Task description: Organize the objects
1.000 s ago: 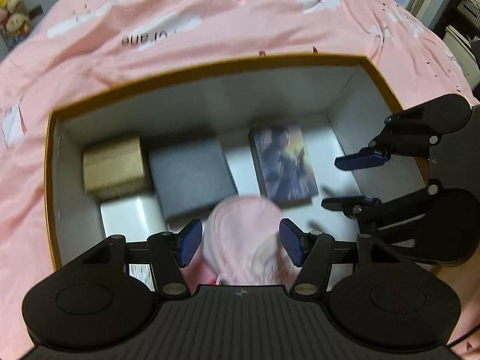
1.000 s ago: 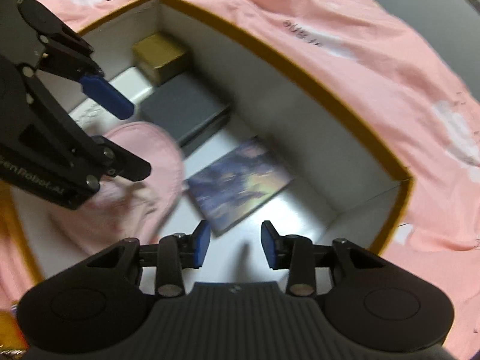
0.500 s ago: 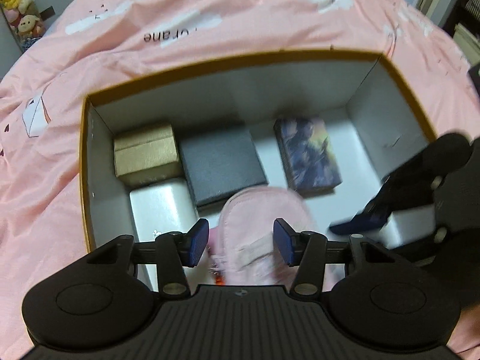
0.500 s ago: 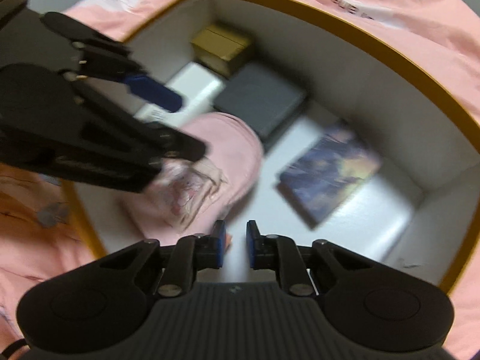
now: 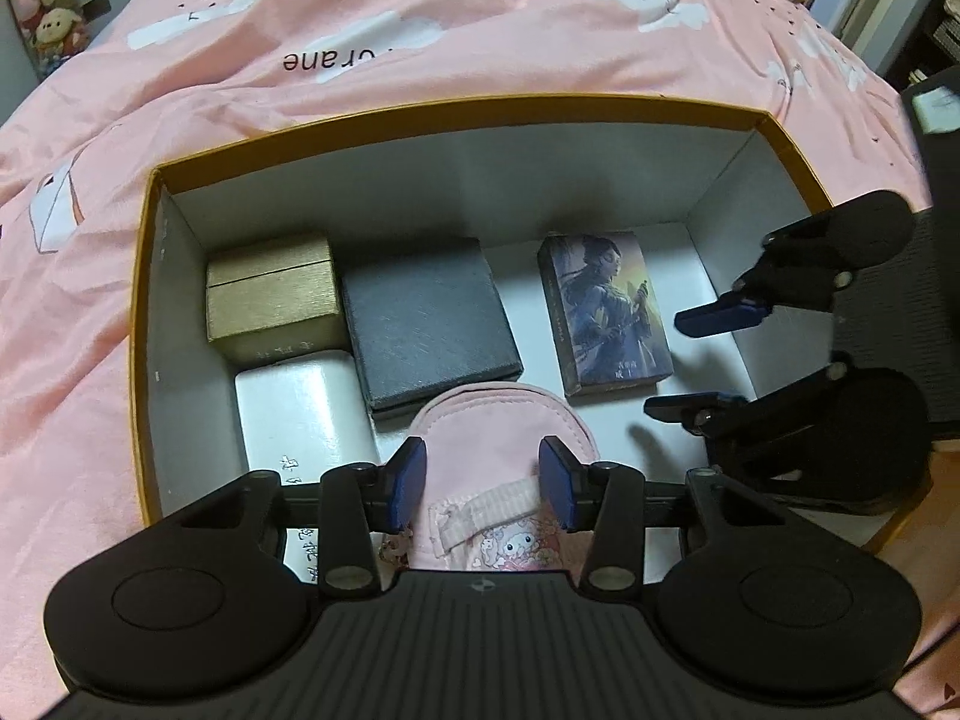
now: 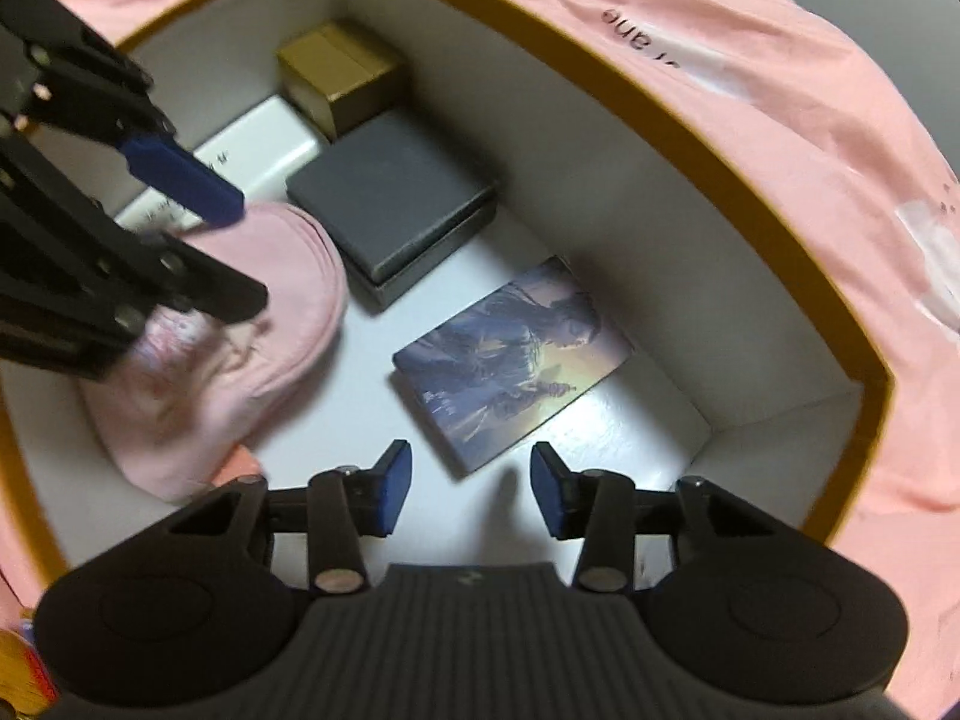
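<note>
— Inside the mustard-rimmed white cardboard box (image 5: pixel 144 324)?
— Along the left wall, a gold textured cuboid box (image 5: pixel 270 294) at the far corner, a glossy white rounded case (image 5: pixel 300 414) just in front of it. Beside both, a flat dark grey square box (image 5: pixel 426 318). Further right, apart from the grey one, a flat illustrated card box with a painted figure (image 5: pixel 606 312).
— And the soft pink fabric pouch with cartoon print (image 5: pixel 498 468)?
— On the box floor at the near edge, touching the grey box's near corner, partly over the white case.
— Left gripper (image 5: pixel 483 486)?
— Fingers wide, straddling the pouch from above, not closed on it; contact impossible to tell.
— Right gripper (image 6: pixel 471 489)?
— Fingers wide, holding nothing, over bare white floor just short of the illustrated card box.
— Surroundings?
— Pink bedspread with white cloud print (image 5: pixel 360 30) under and around the box; plush toys (image 5: pixel 42 6) at the far left.
</note>
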Available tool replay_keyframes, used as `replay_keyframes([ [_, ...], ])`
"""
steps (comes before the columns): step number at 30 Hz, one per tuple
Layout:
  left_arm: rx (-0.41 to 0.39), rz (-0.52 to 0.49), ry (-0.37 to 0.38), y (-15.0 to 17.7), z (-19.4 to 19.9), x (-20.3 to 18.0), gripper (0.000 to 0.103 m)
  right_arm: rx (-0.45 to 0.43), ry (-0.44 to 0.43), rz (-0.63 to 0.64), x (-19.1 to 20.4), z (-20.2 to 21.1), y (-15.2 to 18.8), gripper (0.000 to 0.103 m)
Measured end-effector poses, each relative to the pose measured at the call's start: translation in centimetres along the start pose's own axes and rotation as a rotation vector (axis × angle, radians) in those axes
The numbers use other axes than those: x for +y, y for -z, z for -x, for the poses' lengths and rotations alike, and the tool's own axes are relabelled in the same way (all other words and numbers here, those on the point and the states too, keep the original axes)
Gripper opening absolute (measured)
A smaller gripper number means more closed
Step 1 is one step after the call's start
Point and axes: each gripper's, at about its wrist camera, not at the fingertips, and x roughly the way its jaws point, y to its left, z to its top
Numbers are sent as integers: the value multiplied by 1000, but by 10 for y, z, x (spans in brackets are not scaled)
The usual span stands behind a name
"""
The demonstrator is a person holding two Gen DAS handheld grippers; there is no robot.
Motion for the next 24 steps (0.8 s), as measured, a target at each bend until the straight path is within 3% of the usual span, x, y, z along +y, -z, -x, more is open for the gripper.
replay_keyframes([
  [13,-3,73,10,2,-3,13,52,-32,3,191,2,-11,-20,34],
  [20,-25,100,11,3,-2,8,52,-33,4,117,-1,-11,-24,34],
  [24,-107,90,-2,7,11,-2,52,-45,9,81,-6,-5,-21,35],
])
